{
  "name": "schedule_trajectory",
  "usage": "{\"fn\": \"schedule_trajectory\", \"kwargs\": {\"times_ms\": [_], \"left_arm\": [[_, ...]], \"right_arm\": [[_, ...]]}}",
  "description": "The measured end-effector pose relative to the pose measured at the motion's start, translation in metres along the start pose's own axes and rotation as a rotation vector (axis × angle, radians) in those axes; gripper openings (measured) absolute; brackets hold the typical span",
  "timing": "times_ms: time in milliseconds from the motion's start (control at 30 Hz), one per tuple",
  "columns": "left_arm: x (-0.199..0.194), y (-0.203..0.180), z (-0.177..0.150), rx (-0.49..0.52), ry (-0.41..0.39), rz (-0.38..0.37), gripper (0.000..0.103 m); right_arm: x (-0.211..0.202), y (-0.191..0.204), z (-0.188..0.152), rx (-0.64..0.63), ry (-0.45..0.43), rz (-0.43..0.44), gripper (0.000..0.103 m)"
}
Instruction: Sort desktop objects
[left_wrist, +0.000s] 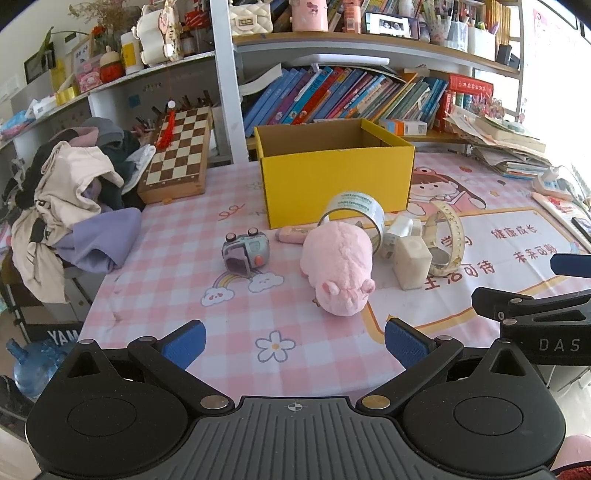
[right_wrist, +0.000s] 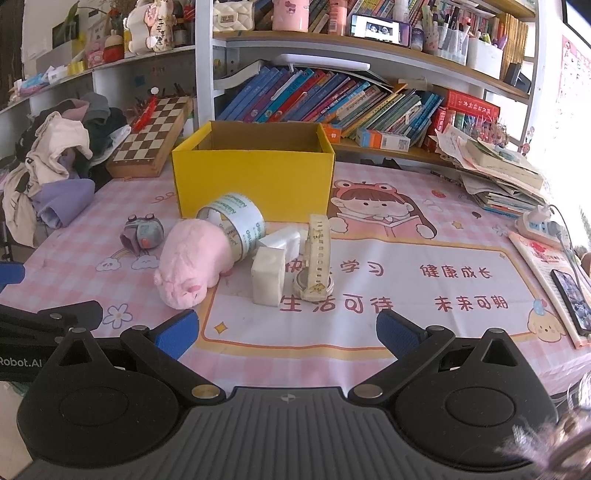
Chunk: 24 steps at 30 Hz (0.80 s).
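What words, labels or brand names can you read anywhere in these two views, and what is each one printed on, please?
"健康成长" on the desk mat.
"未来可期" on the same mat, lower line.
"DAS", cut off, on the right gripper.
"Robot.AI", cut off, on the left gripper.
"YAM", cut off, on a dark object below the desk.
Print on the tape roll, the book spines and the red box is too small or blurred to read.

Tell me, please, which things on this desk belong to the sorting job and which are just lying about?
For the job:
- open yellow cardboard box
- pink plush pig
- roll of clear printed tape
- cream block-shaped eraser
- pale yellow wristwatch
- small grey toy camera
- both open grippers, left and right

Lying about:
- wooden chessboard
- heap of clothes
- leaning shelf books
- white power strip
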<state>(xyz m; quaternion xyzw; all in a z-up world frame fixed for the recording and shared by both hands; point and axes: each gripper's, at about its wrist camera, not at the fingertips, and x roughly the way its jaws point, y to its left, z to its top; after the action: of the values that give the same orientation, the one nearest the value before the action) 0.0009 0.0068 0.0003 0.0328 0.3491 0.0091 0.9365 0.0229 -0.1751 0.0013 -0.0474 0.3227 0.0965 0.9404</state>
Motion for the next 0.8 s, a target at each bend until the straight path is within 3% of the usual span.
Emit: {"fn": "schedule_trajectory", "kwargs": {"times_ms": [800], "left_arm": [[0.0018, 0.0022, 0.0017, -0.001, -0.002, -0.014, 0.103]], "right_arm": [[0.0005, 0.0035, -0.0038, 0.0, -0.003, -0.01, 0.103]]}}
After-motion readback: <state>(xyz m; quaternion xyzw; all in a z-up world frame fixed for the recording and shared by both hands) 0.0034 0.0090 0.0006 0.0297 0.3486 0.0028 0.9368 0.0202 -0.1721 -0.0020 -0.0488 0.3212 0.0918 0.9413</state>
